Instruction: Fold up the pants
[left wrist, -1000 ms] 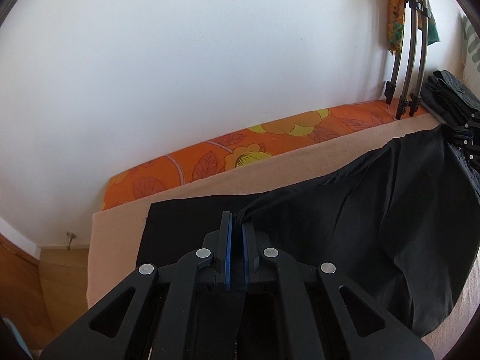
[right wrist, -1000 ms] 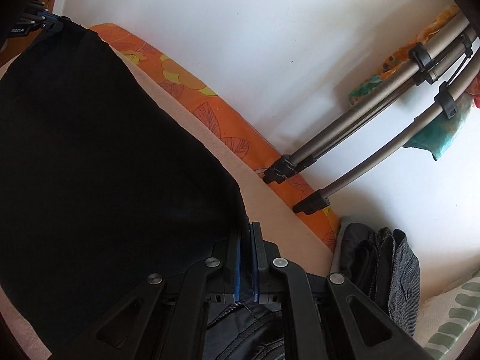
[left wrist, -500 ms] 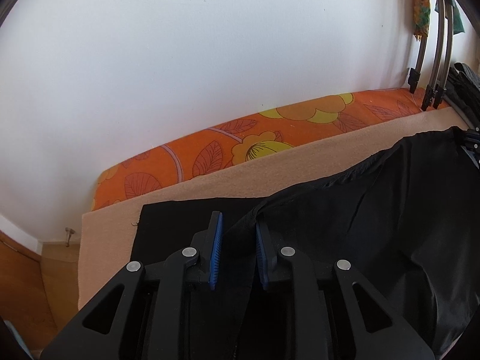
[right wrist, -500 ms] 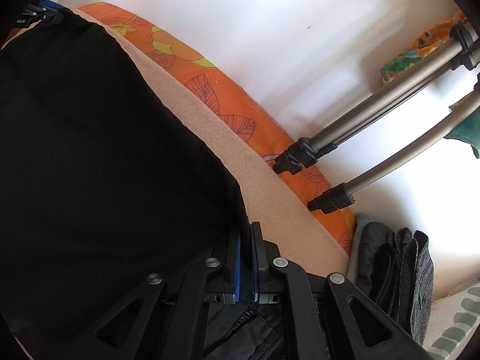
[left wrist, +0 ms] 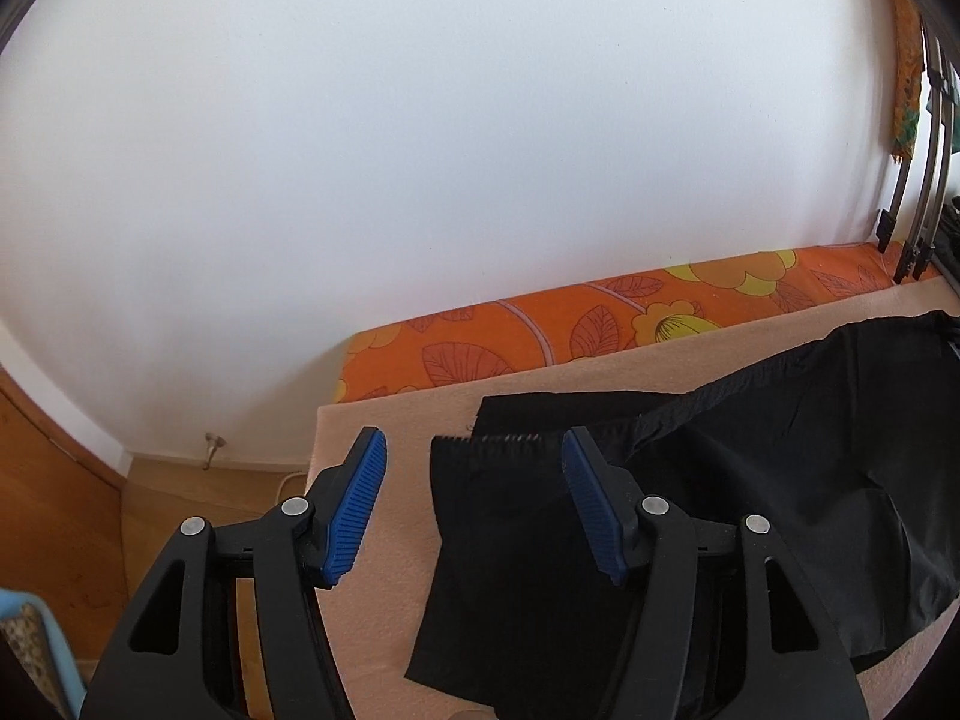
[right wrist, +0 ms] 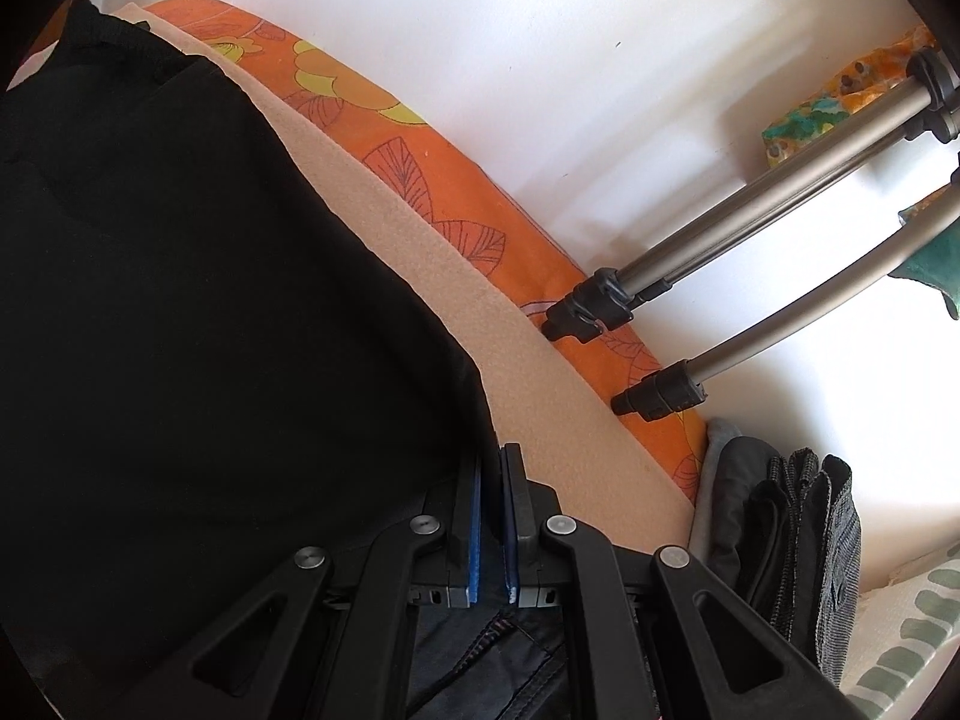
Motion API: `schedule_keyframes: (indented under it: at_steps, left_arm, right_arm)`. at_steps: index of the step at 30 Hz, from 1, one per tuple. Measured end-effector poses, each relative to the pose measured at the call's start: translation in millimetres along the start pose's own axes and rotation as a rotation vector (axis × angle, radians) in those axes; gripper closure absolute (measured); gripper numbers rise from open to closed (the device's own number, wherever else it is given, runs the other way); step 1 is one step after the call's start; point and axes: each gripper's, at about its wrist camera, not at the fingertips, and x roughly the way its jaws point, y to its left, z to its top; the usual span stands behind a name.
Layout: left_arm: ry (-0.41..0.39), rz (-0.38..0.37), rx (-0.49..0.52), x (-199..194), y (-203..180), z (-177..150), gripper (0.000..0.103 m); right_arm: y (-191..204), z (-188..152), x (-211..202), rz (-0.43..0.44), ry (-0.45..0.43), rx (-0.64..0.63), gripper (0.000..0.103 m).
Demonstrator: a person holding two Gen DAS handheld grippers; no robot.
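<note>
I am looking at plain black pants (left wrist: 750,480) lying on a beige blanket (left wrist: 384,540), with an orange mattress (left wrist: 540,336) showing yellow flowers and outlined leaves behind it. My left gripper (left wrist: 474,510) is showing ribbed blue pads (left wrist: 354,510) on black arms. The wall (left wrist: 420,150) is looking white.

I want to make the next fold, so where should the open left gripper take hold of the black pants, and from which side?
Take the black pants at the leg hem, the free end lying flat on the beige blanket. It sits between the open jaws of the left gripper, so come in low from the hem end, along the leg. The right gripper is shut on the other end.
</note>
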Motion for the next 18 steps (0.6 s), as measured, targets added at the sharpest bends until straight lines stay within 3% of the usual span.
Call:
schedule_keyframes:
  at_steps: [2,4,5,6,11,15,18]
  left_arm:
    - [0.002,-0.02,-0.028,-10,16,-13,0.041]
    - [0.016,-0.057,-0.077,-18,30,-31,0.041]
    - [0.039,-0.108,-0.114,-21,37,-42,0.041]
    - [0.058,-0.148,-0.145,-22,39,-53,0.041]
    - [0.13,-0.238,-0.206,-28,31,-105,0.041]
    - [0.152,-0.306,-0.282,-24,27,-125,0.041]
    - [0.16,-0.316,-0.343,-21,28,-132,0.041]
  right_arm:
    - [-2,1,0,0.006,0.005,0.004,0.099]
    - [-5,0,-5,0.017,-0.002,0.014,0.083]
    - [-7,-2,-10,0.023,-0.012,0.02,0.067]
    - [-10,-3,-16,0.028,-0.024,0.026,0.059]
    - [-14,-15,-62,0.088,-0.111,0.077,0.055]
    - [8,-18,-115,0.244,-0.206,0.077,0.052]
    - [38,-15,-151,0.355,-0.267,0.052,0.049]
